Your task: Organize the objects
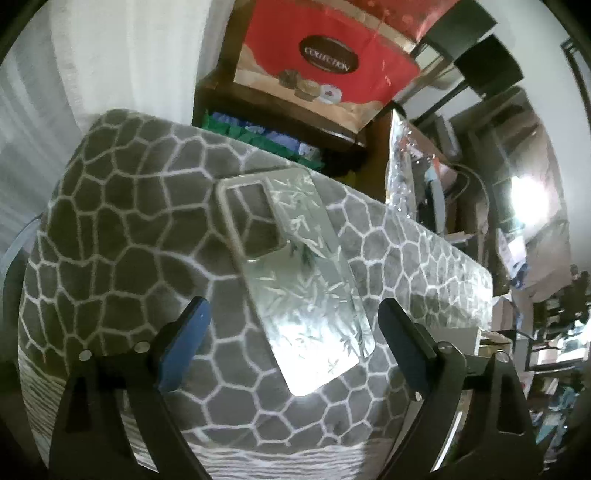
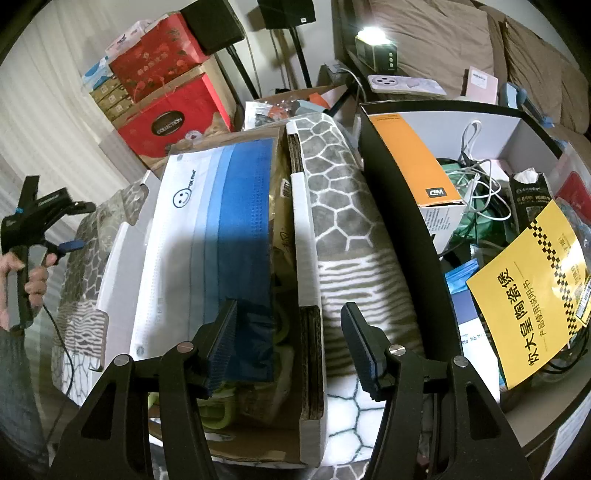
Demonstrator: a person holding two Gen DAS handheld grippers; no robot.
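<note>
A clear phone case (image 1: 295, 280) printed with pale leaves lies flat on the grey blanket (image 1: 122, 229) with white cell lines. My left gripper (image 1: 291, 302) hangs just above the case's near end, open wide, its blue pads (image 1: 184, 347) standing clear of the case on both sides. In the right wrist view a hand holds that left gripper (image 2: 79, 226) at the far left. My right gripper (image 2: 290, 306) hovers over an open cardboard box (image 2: 308, 236) holding a white and blue mask pack (image 2: 207, 229). Its jaws stand half apart and grip nothing.
A black bin (image 2: 399, 206) at the right holds an orange box (image 2: 413, 158), white cables (image 2: 476, 173) and a yellow booklet (image 2: 528, 295). Red gift boxes (image 2: 166, 110) are stacked at the back left. Clutter and a lit lamp (image 2: 373, 33) stand behind.
</note>
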